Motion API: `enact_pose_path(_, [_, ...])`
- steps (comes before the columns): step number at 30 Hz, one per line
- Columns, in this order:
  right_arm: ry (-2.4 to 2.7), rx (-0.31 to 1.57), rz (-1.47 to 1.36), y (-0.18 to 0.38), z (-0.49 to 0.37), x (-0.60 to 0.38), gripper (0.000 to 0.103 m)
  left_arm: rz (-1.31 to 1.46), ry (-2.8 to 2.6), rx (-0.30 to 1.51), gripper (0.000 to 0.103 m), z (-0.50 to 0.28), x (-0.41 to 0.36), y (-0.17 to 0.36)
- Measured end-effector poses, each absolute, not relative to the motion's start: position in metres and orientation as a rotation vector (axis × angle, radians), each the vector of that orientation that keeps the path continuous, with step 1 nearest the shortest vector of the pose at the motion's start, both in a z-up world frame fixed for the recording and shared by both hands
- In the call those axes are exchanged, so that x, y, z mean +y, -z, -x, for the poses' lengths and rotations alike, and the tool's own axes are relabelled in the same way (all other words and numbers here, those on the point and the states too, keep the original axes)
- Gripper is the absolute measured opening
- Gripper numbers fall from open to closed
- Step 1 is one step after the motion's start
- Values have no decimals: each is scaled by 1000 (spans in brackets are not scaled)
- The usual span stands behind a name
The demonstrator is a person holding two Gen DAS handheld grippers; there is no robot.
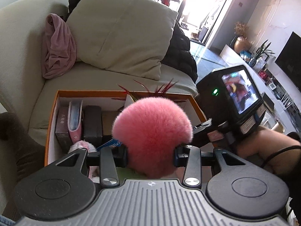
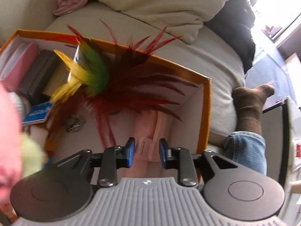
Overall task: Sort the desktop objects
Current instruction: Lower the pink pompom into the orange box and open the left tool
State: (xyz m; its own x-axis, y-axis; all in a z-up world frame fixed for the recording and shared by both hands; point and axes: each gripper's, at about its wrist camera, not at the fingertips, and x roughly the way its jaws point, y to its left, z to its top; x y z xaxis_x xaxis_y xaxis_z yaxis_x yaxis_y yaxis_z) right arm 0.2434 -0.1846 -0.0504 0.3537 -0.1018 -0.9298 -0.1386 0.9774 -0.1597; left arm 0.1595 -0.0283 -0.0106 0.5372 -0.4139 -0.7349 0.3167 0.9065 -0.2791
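An orange box point(image 1: 54, 113) with white inner walls stands in front of a sofa. My left gripper point(image 1: 150, 155) is shut on a fluffy pink pompom point(image 1: 152, 126) and holds it above the box. My right gripper point(image 2: 147, 151) holds the pink handle point(image 2: 150, 131) of a feather toy between its blue pads point(image 2: 130, 150). The toy's red, green and yellow feathers point(image 2: 112, 79) lie inside the box point(image 2: 204, 113). The right gripper's body and screen show in the left wrist view point(image 1: 237, 92). Books and a pink case point(image 1: 75, 116) stand at the box's left end.
A beige sofa point(image 1: 94, 79) with a large cushion point(image 1: 122, 30) and a pink cloth point(image 1: 58, 47) lies behind the box. A black garment point(image 1: 180, 52) lies on the sofa's right. A leg in jeans with a brown sock point(image 2: 250, 109) is right of the box.
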Motion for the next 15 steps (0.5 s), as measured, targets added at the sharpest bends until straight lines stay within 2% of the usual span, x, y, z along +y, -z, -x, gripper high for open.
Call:
enact_pose_path(2, [-27,1204,185,42,-245,-194,29,107,439,917,48,-163,-33,13])
enact_pose_path(4, [-35,1189,138,33,-243,-206,36,98,442,932,48,-166,-39,17])
enact_pose_path(8, [-87,1140,-3,11,-232,-230,37,73,447,965,48,-175,-54,30])
enact_pose_path(15, [-129,1019,-33,-5,-203,-243,41,28,423,1046,49,-192,-74,61])
